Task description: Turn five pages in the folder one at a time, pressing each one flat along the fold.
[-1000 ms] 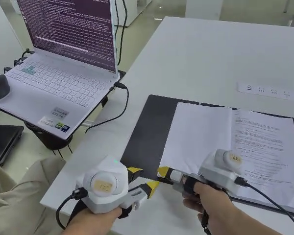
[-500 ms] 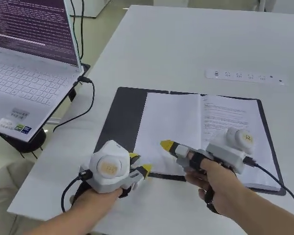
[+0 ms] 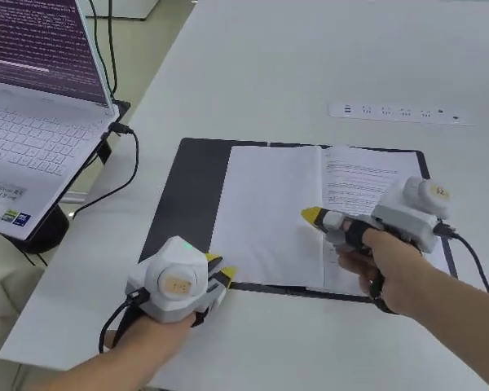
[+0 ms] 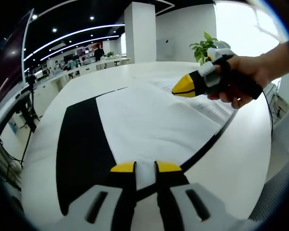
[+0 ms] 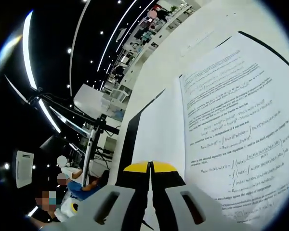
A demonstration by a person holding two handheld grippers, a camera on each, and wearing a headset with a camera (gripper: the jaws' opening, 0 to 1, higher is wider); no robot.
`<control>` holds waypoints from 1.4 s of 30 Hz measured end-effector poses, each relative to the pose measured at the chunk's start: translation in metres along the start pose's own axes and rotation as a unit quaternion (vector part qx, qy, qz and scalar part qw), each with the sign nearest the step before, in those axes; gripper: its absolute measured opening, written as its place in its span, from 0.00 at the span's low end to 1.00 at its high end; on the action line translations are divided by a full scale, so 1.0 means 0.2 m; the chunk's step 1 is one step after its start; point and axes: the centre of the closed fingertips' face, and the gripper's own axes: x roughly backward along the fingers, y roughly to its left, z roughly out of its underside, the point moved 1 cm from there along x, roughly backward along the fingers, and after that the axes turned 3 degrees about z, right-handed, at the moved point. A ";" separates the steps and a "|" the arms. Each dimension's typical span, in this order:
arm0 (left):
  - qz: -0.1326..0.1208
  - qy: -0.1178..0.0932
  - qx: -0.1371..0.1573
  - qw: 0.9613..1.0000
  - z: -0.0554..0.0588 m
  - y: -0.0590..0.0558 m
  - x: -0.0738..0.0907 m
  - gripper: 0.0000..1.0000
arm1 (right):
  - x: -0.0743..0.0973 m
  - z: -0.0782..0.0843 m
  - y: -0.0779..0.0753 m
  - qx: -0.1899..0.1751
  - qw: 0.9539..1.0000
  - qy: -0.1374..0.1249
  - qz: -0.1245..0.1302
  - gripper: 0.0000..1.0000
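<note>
On the white table (image 3: 310,73) the folder (image 3: 187,195) is laid open: 1 blank page (image 3: 269,212) left, 1 printed page (image 3: 367,175) right, its text too small to be read. The right gripper (image 3: 312,216), tips pressed together, is held at the fold; the left gripper (image 3: 222,270), narrowly parted, at the near edge.

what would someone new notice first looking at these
The open black folder lies in the middle of the white table, with a blank page on its left and a printed page on its right. Two yellow-tipped grippers come next: the right gripper, shut, by the fold, and the left gripper at the folder's near edge. A laptop sits open at far left.
</note>
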 end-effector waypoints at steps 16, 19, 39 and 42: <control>-0.005 -0.007 0.004 1.000 0.01 0.01 -0.02 0.13 | -0.17 -0.18 -0.10 -0.158 0.987 -0.009 0.016 0.00; -0.005 -0.008 0.005 1.000 0.01 0.01 -0.01 0.13 | -0.20 -0.21 -0.10 -0.180 0.983 -0.012 0.008 0.00; -0.007 -0.023 0.015 1.000 0.00 0.01 -0.01 0.14 | -0.37 -0.48 -0.16 -0.247 0.967 -0.065 0.019 0.00; -0.007 -0.026 0.016 0.999 0.00 0.01 -0.01 0.14 | -0.39 -0.54 -0.17 -0.273 0.958 -0.089 0.016 0.00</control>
